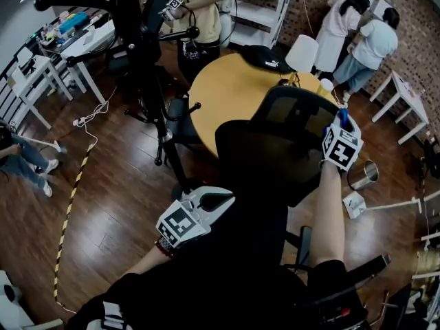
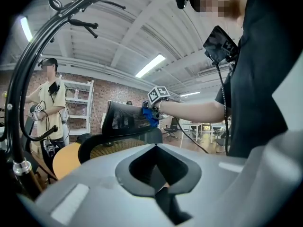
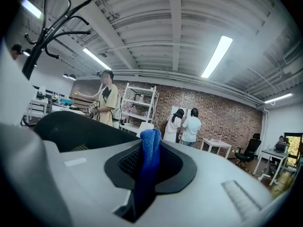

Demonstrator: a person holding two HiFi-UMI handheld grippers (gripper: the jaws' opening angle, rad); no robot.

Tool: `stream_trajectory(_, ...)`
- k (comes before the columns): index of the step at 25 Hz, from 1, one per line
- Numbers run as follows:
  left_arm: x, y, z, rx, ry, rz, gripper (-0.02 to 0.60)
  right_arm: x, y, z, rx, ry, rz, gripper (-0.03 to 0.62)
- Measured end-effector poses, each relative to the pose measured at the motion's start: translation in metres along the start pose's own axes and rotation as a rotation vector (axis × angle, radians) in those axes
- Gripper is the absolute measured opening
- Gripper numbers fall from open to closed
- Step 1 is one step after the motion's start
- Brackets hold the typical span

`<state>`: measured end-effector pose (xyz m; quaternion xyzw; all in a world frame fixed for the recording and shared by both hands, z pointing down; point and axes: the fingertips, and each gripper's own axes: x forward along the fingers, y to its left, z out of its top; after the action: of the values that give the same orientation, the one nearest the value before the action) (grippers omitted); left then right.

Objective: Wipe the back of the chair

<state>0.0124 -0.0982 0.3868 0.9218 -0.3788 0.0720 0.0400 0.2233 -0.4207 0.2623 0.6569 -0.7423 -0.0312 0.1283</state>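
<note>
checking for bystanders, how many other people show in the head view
4. A person in a yellow shirt beyond the round table, two people at the brick wall, and a person at the left edge, mostly cut off. Others may be hidden.

text: none legible | labels: none | numbers: none
</note>
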Motion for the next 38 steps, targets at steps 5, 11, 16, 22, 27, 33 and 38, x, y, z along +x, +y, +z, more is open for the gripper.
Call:
stream_trajectory(5,-0.008,0.002,0.005,0.016,-0.019,0.010,0.005,0.012,0.024,0.009,0.045,0.006,0.086,0.038)
stream_trajectory(11,-0.027,-0.002,-0.004,-0.004,-0.022,0.042,0.005,0.012,0.052,0.011,0.075,-0.024,0.162,0.038)
stream_trajectory(16,-0.049,-0.008,-0.013,-0.027,-0.030,0.030,0.005,0.001,0.067,0.017,0.098,-0.060,0.190,0.038)
stream_trajectory(22,-0.077,-0.002,-0.039,-0.116,-0.034,-0.041,0.005,-0.007,0.084,0.019,0.189,-0.098,0.202,0.038)
stream_trajectory(27,-0.079,0.010,-0.031,-0.118,-0.053,-0.039,0.005,0.000,0.137,0.027,0.228,-0.125,0.326,0.038)
stream_trajectory(33,-0.083,0.004,-0.022,-0.120,-0.077,-0.048,0.005,-0.005,0.153,0.033,0.217,-0.140,0.301,0.038)
stream_trajectory(38,-0.094,0.005,-0.027,-0.145,-0.077,-0.029,0.005,-0.017,0.190,0.043,0.240,-0.160,0.396,0.038)
